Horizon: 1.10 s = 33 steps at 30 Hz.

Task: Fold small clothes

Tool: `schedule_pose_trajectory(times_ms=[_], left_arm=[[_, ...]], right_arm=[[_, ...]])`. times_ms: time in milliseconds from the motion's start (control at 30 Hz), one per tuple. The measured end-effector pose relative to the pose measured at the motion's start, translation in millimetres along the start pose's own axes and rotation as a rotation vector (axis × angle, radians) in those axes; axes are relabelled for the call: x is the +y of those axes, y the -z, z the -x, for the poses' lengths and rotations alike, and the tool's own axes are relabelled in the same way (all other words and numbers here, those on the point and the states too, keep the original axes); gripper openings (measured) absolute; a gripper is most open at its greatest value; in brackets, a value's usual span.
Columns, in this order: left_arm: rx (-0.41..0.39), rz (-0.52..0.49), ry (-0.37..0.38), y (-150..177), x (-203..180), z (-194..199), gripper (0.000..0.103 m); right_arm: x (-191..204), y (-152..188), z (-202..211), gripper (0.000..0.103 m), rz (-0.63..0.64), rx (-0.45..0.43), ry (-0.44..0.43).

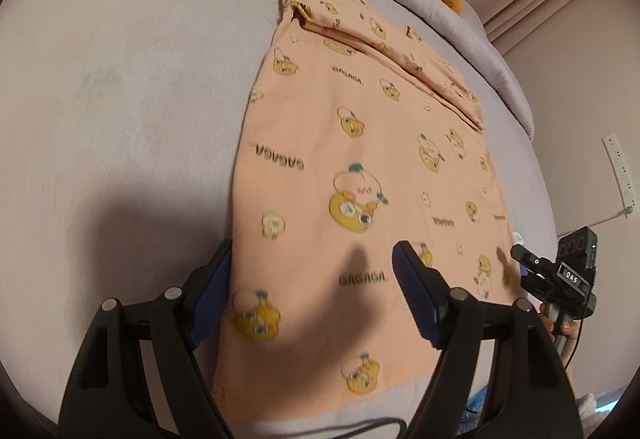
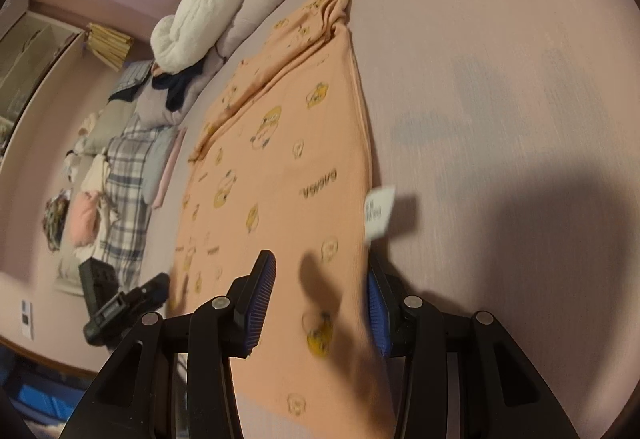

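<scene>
The peach garment (image 1: 360,167) is being approached at its near hem by the left gripper (image 1: 312,291) and right gripper (image 2: 320,303), both being held open and empty; the hem corners need pinching next.

1 peach printed garment (image 1: 360,159) on 1 bed (image 1: 120,99), 2 grippers (left gripper (image 1: 312,291), right gripper (image 2: 320,303)), 1 white tag (image 2: 379,213)

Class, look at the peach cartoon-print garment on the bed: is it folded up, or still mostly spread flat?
Mostly spread flat. The peach garment lies open across the bed; only its far end shows a folded-over layer.
</scene>
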<state>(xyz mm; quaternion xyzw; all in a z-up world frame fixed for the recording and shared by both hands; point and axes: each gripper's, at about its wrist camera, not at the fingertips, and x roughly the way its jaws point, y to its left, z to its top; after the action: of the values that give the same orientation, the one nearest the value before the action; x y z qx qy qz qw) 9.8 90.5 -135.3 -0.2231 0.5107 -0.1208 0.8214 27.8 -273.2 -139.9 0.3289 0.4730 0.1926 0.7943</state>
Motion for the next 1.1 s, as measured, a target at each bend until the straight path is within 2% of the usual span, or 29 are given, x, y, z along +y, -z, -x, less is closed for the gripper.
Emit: schedule_pose_trajectory(times_ms=[167, 333, 467, 567, 667, 733, 800, 833, 900, 933, 1033, 1100], left_arm=[[0.011, -0.005, 0.012, 15, -3, 6, 0.076], [0.028, -0.028, 0.021, 27, -5, 10, 0.059], [0.024, 0.002, 0.026, 30, 2, 12, 0.042], [0.024, 0.039, 0.047, 28, 9, 12, 0.036], [0.021, 0.064, 0.045, 28, 13, 13, 0.024], [0.021, 0.083, 0.054, 28, 15, 12, 0.023], [0.02, 0.091, 0.048, 28, 17, 14, 0.014], [0.02, 0.093, 0.043, 28, 17, 14, 0.012], [0.019, 0.1, 0.057, 29, 18, 15, 0.007], [0.02, 0.103, 0.071, 29, 19, 16, 0.006], [0.012, 0.103, 0.097, 28, 18, 19, 0.004], [0.007, 0.102, 0.111, 26, 16, 21, 0.004]], right_arm=[[2, 12, 5, 0.043, 0.0, 0.031, -0.012], [9, 26, 6, 0.043, 0.021, 0.072, -0.012], [11, 32, 4, 0.043, 0.019, 0.079, -0.026], [11, 32, 4, 0.043, 0.006, 0.073, -0.031], [13, 34, 3, 0.043, 0.018, 0.066, -0.02], [17, 35, 2, 0.043, 0.044, 0.06, -0.006], [22, 36, 0, 0.033, 0.072, 0.055, 0.02], [24, 36, -1, 0.031, 0.085, 0.054, 0.037], [26, 37, -2, 0.017, 0.098, 0.052, 0.053], [26, 37, -3, 0.013, 0.102, 0.051, 0.058], [26, 36, -4, 0.009, 0.1, 0.044, 0.042], [25, 34, -3, 0.009, 0.081, 0.035, -0.007]])
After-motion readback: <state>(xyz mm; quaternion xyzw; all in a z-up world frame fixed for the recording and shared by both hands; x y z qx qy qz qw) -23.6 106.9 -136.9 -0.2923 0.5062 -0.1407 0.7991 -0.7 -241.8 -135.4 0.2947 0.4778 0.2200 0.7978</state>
